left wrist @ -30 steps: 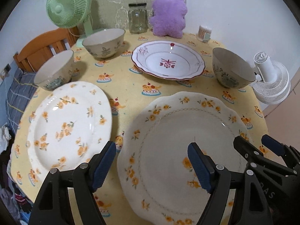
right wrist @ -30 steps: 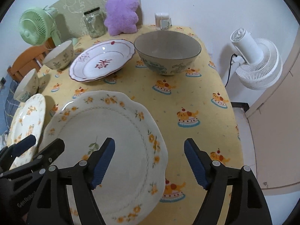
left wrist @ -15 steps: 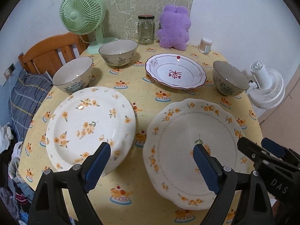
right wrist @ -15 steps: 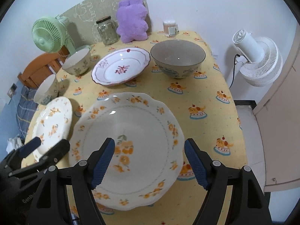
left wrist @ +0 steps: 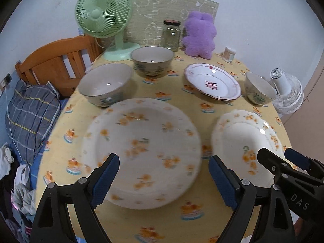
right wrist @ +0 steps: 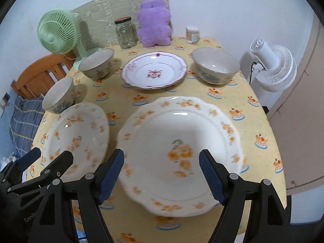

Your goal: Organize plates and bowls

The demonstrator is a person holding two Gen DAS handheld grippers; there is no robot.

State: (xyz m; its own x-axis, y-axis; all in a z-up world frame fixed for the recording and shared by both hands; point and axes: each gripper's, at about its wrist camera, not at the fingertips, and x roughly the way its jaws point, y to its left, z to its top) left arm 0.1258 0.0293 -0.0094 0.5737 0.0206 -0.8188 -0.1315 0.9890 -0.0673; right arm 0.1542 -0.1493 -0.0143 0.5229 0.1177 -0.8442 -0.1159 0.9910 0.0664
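Two floral plates (left wrist: 141,141) — side by side

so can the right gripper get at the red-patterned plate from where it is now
Probably yes. The right gripper is open and empty, and the red-patterned plate lies uncovered straight beyond it. Only the scalloped orange-flower plate lies between, flat on the table, so the gripper would pass over it.

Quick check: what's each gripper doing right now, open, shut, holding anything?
Left gripper: open, holding nothing, above the round floral plate.
Right gripper: open, holding nothing, above the scalloped floral plate.
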